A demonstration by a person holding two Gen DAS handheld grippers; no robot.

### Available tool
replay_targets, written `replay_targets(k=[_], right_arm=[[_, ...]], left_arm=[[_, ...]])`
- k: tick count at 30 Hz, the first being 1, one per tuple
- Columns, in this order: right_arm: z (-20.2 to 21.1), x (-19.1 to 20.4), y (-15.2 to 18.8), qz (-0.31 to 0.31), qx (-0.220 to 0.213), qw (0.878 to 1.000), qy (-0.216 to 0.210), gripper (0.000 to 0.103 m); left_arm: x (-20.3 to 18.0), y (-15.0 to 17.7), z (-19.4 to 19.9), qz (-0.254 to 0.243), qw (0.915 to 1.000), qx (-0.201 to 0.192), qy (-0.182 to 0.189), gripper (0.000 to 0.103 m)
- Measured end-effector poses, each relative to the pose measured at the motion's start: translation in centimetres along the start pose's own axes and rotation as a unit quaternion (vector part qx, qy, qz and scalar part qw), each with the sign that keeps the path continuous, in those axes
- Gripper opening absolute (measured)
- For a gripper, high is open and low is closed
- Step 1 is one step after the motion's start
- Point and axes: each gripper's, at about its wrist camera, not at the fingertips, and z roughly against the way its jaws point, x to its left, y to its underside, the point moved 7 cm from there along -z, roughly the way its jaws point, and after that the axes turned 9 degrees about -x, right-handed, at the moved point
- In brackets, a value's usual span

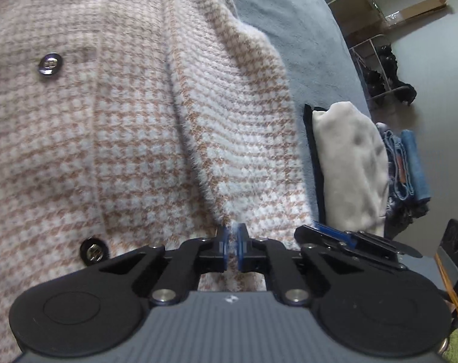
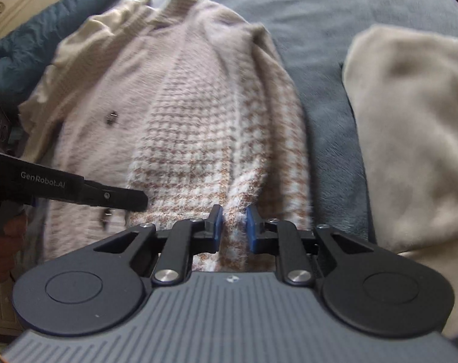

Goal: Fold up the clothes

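The fold is judged to be partly done: a houndstooth knit cardigan (image 2: 198, 115) is spread on a grey-blue bed cover (image 2: 319, 6), and its right-hand sleeve (image 1: 244, 115) is seen already laid lengthwise over the body, while the lengthwise fold of the hem toward the collar is judged not yet made. A cream garment (image 2: 410, 127) is seen lying on the cover to the right of the cardigan, and a folded pair of jeans (image 1: 407, 163) beyond it at the bed's edge. The left gripper (image 1: 233, 237) is closed on the fuzzy near edge of the folded sleeve, a thin pinch of knit being caught between its blue pads. The right gripper (image 2: 233, 222) is set just to the right of it along the same near hem; a ridge of the knit is taken between its pads, which stand a little apart and appear to press on the fabric. Both grips are thus placed at the near end of the cardigan, with the collar (image 2: 180, 3) at the far end. Two dark buttons (image 1: 50, 64) are left exposed to the left of the fingers.
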Motion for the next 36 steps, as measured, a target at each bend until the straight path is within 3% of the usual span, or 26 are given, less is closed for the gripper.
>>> replay_targets(k=[5,8,10,12,14,20,24,26,28,29,32,36], right_arm=[[-0.6,0.4,0.4,0.017,0.019,1.000,0.001,0.015],[-1.7,0.1,1.0,0.054,0.034,0.998,0.029,0.015],[-2.6,-0.2,1.7,0.069,0.054,0.995,0.041,0.016],[-2.8,-0.2,1.9,0.074,0.069,0.994,0.048,0.022],[-2.0,0.2,0.8,0.092,0.072,0.992,0.056,0.022],[0.7,0.4,-6.5,0.136,-0.062,0.986,0.077,0.022],[-3.6,0.2,-10.1,0.192,-0.112,0.970,0.099,0.019],[-6.3,0.3,-11.3,0.206,-0.115,0.968,0.088,0.015],[-9.1,0.1,-12.0,0.221,-0.100,0.967,0.077,0.014],[-10.6,-0.1,-12.1,0.229,-0.088,0.967,0.070,0.014],[-14.0,-1.9,-10.7,0.259,-0.009,0.961,0.097,0.014],[-10.9,-0.5,-12.3,0.246,-0.047,0.963,0.099,0.013]], left_arm=[[0.9,0.8,-1.3,0.007,0.9998,0.007,-0.018,0.006],[0.5,1.9,-3.3,-0.035,0.9986,0.015,-0.036,0.007],[0.2,2.4,-4.0,-0.092,0.9939,0.012,-0.059,0.010],[0.0,2.3,-3.6,-0.109,0.9923,0.009,-0.059,0.013],[-0.1,2.0,-2.8,-0.115,0.9916,0.005,-0.059,0.022],[0.1,0.5,1.9,-0.139,0.9876,-0.051,-0.053,0.025],[-2.0,-0.1,0.4,-0.145,0.9882,-0.051,-0.007,0.026],[-2.7,0.9,-3.0,-0.150,0.9880,-0.035,-0.004,0.026],[-1.9,2.4,-5.5,-0.141,0.9896,-0.005,-0.026,0.026],[-1.5,2.7,-6.0,-0.136,0.9901,-0.008,-0.031,0.026],[-1.2,2.7,-6.0,-0.124,0.9919,-0.017,-0.022,0.026],[-0.6,2.6,-5.6,-0.099,0.9948,-0.014,-0.014,0.026]])
